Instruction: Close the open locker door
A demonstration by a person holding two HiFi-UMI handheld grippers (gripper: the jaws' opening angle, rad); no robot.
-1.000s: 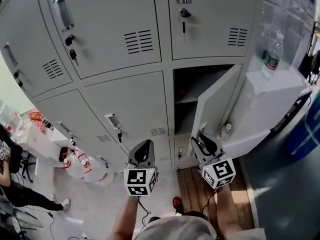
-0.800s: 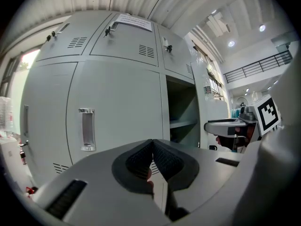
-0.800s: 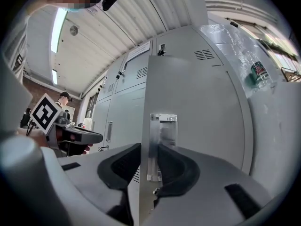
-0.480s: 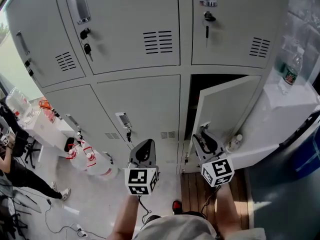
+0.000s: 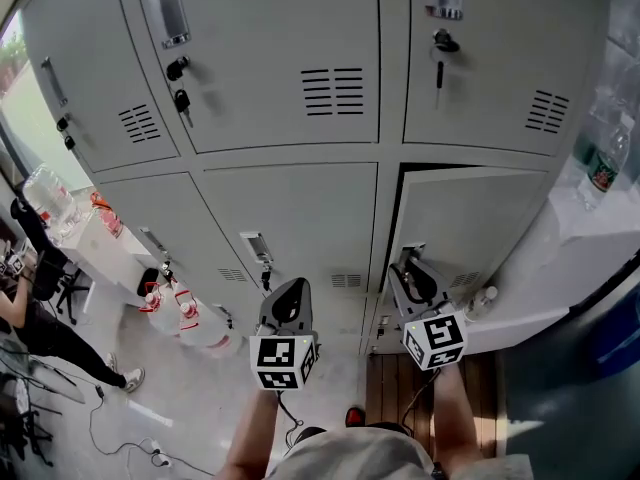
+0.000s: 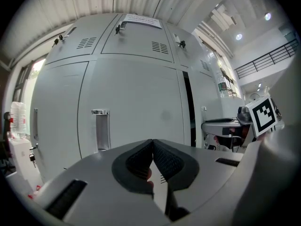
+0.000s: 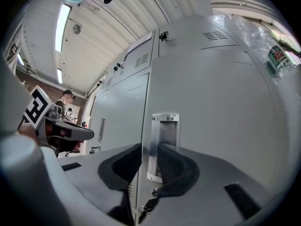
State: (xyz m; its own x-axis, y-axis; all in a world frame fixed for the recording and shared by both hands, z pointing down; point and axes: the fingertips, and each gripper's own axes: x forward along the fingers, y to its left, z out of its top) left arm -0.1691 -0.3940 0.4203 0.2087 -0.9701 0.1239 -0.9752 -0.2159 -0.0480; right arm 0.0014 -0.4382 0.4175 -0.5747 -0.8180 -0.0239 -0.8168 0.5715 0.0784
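Observation:
The grey locker door (image 5: 480, 228) in the lower right bay stands almost flush, with only a thin dark slit (image 5: 398, 218) along its left edge. My right gripper (image 5: 405, 260) points level at that edge, beside the door's chrome handle (image 7: 164, 140) and the hanging key (image 7: 145, 208). Its jaws (image 7: 149, 154) stand a little apart and have just been closing; nothing sits between them, and I cannot tell whether the tips touch the door. My left gripper (image 5: 290, 290) hovers before the neighbouring closed door, its pads (image 6: 153, 147) together and empty.
A white cabinet (image 5: 560, 268) adjoins the lockers on the right, with a water bottle (image 5: 600, 168) on top and a small bottle (image 5: 482, 300) by its base. Water jugs (image 5: 180, 313) stand at lower left, near a person (image 5: 40, 318). Wooden slats (image 5: 420, 388) lie underfoot.
The locker door has swung from wide open to nearly closed, hiding the dark shelf inside. My right gripper followed the door's edge inward; the left gripper drifted slightly.

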